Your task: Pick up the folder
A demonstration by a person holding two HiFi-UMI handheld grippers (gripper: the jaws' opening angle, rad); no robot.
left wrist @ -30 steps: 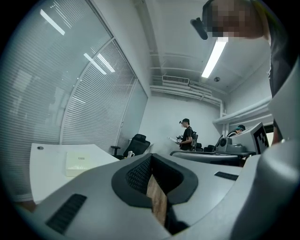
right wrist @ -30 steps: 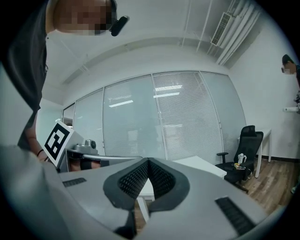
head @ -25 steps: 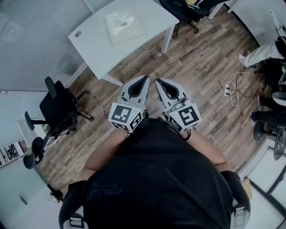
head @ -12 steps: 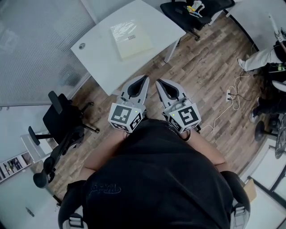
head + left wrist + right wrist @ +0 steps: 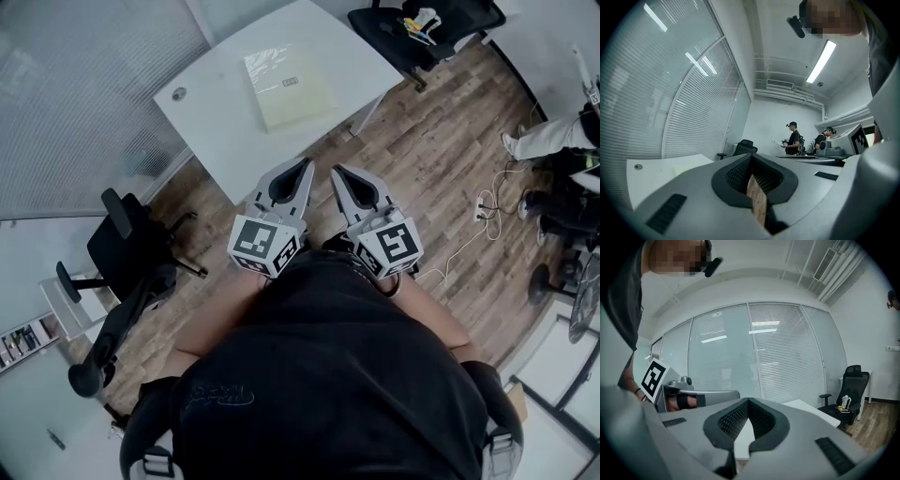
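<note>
**Both claws shut and empty, folder sitting flat on the desk ahead**

The left claw (image 5: 303,167) is pinched closed at the tips with nothing in it. From its own camera, the left claw (image 5: 750,158) is two smooth grey plastic jaws meeting in a point. Behind the point is a teardrop-shaped hollow lined with black ribbed pads, and only a sliver of wood grain shows through it. The right claw (image 5: 338,172) is the same deal: closed and empty. In the right gripper view (image 5: 748,400) the hollow frames a slice of plain white surface. Each claw has a white marker cube (image 5: 264,246) with black squares at its back end. The two claws sit side by side in front of the person's black shirt (image 5: 328,375).

The folder (image 5: 286,84) is a thin, pale yellow rectangle with a slightly glossy, plasticky sheen and a small dark print near one edge. It lies flat on the far half of the desk (image 5: 216,127), well apart from both claws. The desk is smooth white with a gently curved edge, and there's a little round grey cap (image 5: 178,93) near its left corner.

Underneath is a floor (image 5: 441,141) of brown wood planks. A black office chair (image 5: 127,244) stands to the left, a loose white cable (image 5: 486,202) lies to the right, and slatted blinds (image 5: 84,84) run behind glass.
</note>
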